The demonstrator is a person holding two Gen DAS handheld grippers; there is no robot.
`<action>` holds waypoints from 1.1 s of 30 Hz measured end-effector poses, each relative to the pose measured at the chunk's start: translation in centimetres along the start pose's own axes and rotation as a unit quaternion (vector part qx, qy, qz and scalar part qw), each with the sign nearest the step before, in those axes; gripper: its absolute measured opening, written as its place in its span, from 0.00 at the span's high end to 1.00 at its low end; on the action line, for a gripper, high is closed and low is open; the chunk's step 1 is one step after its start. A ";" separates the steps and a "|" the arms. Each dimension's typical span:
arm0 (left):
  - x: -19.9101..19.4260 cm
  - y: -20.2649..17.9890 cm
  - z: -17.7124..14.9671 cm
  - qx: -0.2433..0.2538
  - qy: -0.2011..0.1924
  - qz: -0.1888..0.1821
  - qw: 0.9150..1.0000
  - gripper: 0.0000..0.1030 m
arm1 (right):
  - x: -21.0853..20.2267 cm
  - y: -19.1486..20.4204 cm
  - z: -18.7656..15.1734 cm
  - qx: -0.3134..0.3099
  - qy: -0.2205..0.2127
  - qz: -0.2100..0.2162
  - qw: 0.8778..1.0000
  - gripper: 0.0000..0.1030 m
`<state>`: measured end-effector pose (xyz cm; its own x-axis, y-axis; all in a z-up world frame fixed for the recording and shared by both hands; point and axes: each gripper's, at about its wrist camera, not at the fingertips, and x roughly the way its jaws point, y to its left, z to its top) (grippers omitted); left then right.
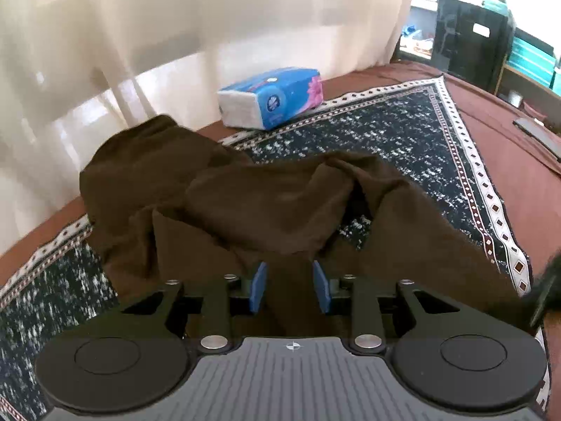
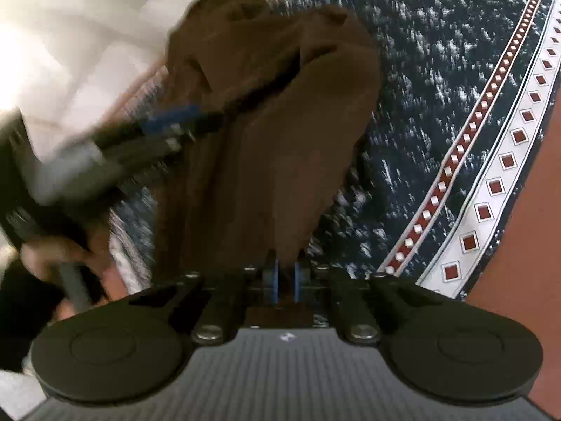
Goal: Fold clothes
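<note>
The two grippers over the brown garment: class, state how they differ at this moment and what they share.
The left gripper has its blue pads spread apart with brown garment between them, not pinched; the right gripper has its pads nearly together, clamping a fold of cloth. Both have blue pads and work over the patterned cloth.

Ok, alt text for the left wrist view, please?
A crumpled brown garment lies on a dark patterned cloth, running between the left gripper's parted blue pads. A blue tissue pack sits behind, before pale curtains.
</note>
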<state>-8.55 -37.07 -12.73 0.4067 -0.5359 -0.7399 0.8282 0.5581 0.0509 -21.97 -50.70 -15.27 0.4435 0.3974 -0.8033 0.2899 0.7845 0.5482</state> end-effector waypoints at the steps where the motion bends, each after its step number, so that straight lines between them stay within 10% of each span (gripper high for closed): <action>1: 0.0 -0.1 0.1 0.004 -0.002 0.000 1.000 0.53 | -1.5 0.3 0.9 0.000 -0.021 0.015 1.000 0.91; 10: 0.4 -1.6 0.8 0.033 -0.023 0.024 0.999 0.48 | -16.7 6.0 8.1 -0.047 -0.182 0.154 0.970 0.92; 22: 1.9 -2.8 1.1 0.039 -0.018 0.072 0.996 0.43 | -23.7 10.0 12.4 -0.089 -0.237 0.236 0.938 0.91; 25: 2.0 -0.9 1.0 -0.015 -0.014 0.084 0.996 0.89 | -24.5 10.2 12.2 -0.101 -0.240 0.232 0.937 0.91; 33: 1.0 6.5 -1.8 -0.150 -0.005 0.056 0.987 0.94 | -23.8 7.2 8.5 -0.091 -0.196 0.210 0.954 0.91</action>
<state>-3.50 -32.87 -14.29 0.4939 -0.4659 -0.7342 0.6273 0.7756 -0.0702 -23.27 -58.56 9.78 0.7815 0.5137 -0.3541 -0.1184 0.6793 0.7242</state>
